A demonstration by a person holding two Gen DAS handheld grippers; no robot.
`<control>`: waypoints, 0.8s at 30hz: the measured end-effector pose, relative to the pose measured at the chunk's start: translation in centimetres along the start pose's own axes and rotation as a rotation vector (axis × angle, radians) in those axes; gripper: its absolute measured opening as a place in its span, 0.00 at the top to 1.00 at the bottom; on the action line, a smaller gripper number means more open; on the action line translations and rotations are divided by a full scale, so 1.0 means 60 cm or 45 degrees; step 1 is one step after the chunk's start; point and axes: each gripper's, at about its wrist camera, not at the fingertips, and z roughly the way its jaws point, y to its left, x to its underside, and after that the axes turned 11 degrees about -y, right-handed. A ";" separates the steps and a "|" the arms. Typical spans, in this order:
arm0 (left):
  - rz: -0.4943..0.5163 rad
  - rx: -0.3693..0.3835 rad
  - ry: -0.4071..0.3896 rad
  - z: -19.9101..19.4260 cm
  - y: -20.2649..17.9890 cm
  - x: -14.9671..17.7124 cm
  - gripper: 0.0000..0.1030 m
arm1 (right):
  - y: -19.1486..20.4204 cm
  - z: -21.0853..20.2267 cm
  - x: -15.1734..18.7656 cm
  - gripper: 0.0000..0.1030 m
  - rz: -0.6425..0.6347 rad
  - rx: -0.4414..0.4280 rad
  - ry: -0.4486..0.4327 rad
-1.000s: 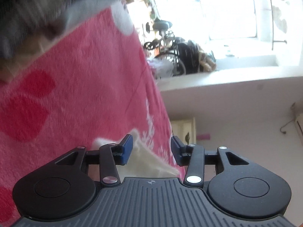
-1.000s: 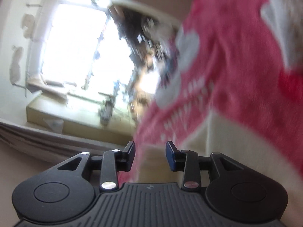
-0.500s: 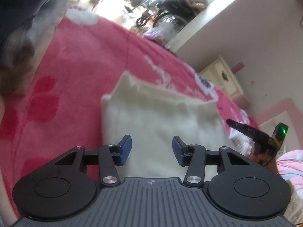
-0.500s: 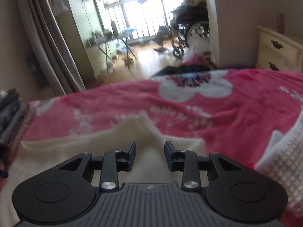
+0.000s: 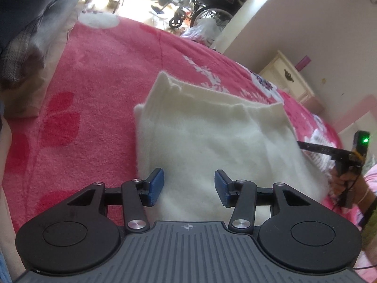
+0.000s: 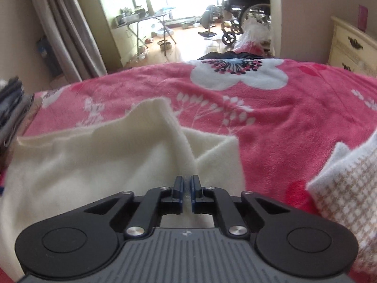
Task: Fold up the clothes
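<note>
Cream knit garment (image 5: 212,141) lies part-folded on the pink blanket (image 5: 99,89). Right gripper (image 6: 186,185) has just snapped closed on a raised ridge of cloth, probably pinched; half a second ago its jaws stood apart. Left gripper (image 5: 188,184) hovers at 6 o'clock, half-open, empty. Next fold looks ready.

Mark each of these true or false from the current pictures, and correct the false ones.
1. The right hand-held gripper is shut on the cream garment. True.
2. The left hand-held gripper is clamped on the garment. False: its jaws stand apart above the cloth.
3. The garment lies on a pink floral blanket. True.
4. A wheelchair stands in the room beyond the bed. True.
5. The checked white cloth lies on top of the cream garment. False: it lies apart, to its right.
</note>
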 end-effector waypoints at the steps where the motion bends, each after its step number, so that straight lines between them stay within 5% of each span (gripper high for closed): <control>1: 0.007 -0.005 -0.002 0.002 0.000 0.000 0.54 | 0.000 -0.001 0.000 0.95 -0.002 0.005 -0.002; 5: 0.011 -0.011 -0.002 0.003 -0.001 0.000 0.54 | -0.012 -0.006 -0.002 0.88 0.054 -0.008 -0.006; 7: 0.026 -0.017 -0.004 0.003 -0.003 -0.001 0.54 | -0.014 -0.007 -0.001 0.65 0.065 -0.033 0.008; 9: 0.042 -0.025 -0.008 0.002 -0.006 -0.002 0.54 | -0.009 -0.005 0.003 0.60 0.022 -0.023 0.018; 11: 0.054 -0.034 -0.017 0.002 -0.009 -0.001 0.54 | -0.009 -0.002 0.007 0.64 0.025 -0.020 0.024; 14: 0.079 -0.049 -0.030 0.005 -0.013 0.001 0.54 | -0.009 0.003 0.009 0.90 0.009 0.018 0.025; 20: 0.106 -0.055 -0.054 0.011 -0.021 -0.001 0.54 | -0.012 -0.043 0.008 0.94 0.013 0.084 -0.136; 24: 0.118 -0.038 -0.055 0.009 -0.026 -0.002 0.54 | -0.028 -0.058 0.025 0.94 0.051 0.117 -0.144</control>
